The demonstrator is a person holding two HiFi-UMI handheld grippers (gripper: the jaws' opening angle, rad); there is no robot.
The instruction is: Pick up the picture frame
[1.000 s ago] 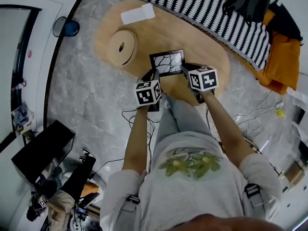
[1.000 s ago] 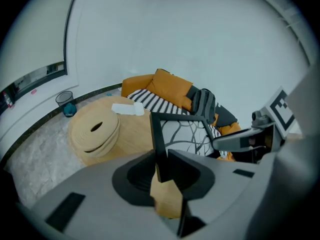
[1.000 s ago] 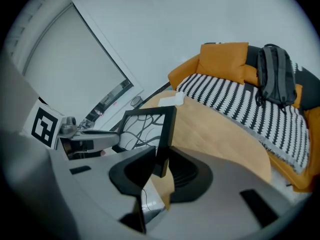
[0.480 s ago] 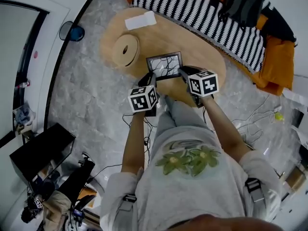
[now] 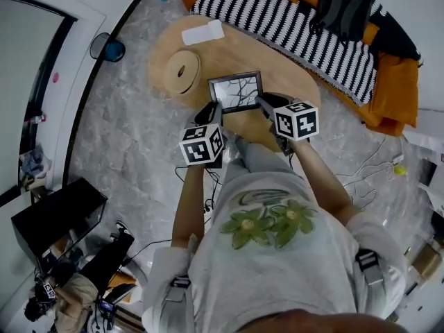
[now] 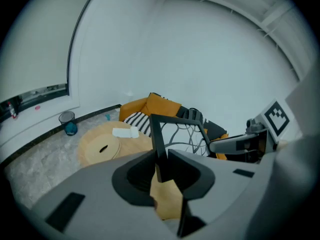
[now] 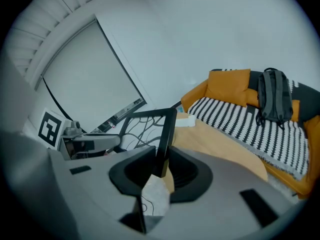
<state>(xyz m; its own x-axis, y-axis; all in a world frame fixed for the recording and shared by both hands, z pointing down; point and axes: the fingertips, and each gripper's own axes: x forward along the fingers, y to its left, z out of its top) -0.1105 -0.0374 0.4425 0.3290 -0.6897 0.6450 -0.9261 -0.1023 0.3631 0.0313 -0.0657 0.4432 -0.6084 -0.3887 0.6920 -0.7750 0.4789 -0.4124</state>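
A black picture frame (image 5: 236, 91) with a branch drawing hangs in the air above the oval wooden table (image 5: 291, 82). My left gripper (image 5: 214, 109) is shut on the frame's left edge (image 6: 156, 139). On the other side my right gripper (image 5: 262, 103) is shut on its right edge (image 7: 166, 134). Each gripper view shows the frame standing upright between that gripper's jaws, with the other gripper across it.
A round wooden lid with a slot (image 5: 182, 71) and a white cloth (image 5: 202, 31) lie on the table's far left. Behind it stands an orange sofa with a striped blanket (image 5: 305, 23) and a dark backpack (image 5: 343, 5). A blue bin (image 5: 107, 47) is on the floor.
Both grippers have lifted the frame off the table and it now looks closer to the head camera. The frame stays level between them.
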